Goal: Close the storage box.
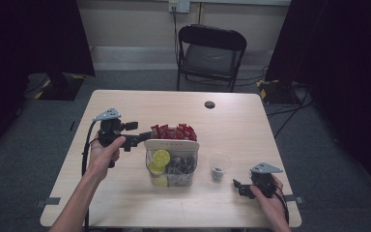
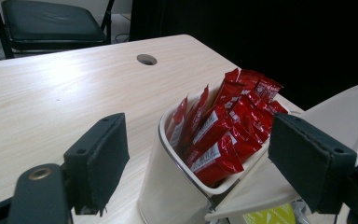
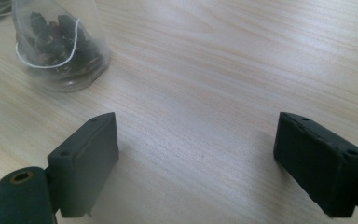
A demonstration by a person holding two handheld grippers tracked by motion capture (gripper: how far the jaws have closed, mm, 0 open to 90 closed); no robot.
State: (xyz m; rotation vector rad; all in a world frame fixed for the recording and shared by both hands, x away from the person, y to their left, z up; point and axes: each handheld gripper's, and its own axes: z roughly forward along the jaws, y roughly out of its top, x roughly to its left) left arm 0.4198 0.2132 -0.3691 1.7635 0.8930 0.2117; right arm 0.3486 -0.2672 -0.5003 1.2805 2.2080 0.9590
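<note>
Reaching: left hand-held gripper [image 2: 191, 163], jaws wide, straddles the red sachets [image 2: 228, 126] in the organiser's [image 1: 171, 145] twelve-o'clock compartment; none gripped yet. Tea bag sits in cup [image 3: 58, 44]; right hand-held gripper [image 3: 200, 168] open, idle on surface [image 1: 125, 198].

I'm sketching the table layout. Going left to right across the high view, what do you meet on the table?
Left gripper → organizer box holding red packets and lime slices → clear cup → right gripper.
</note>
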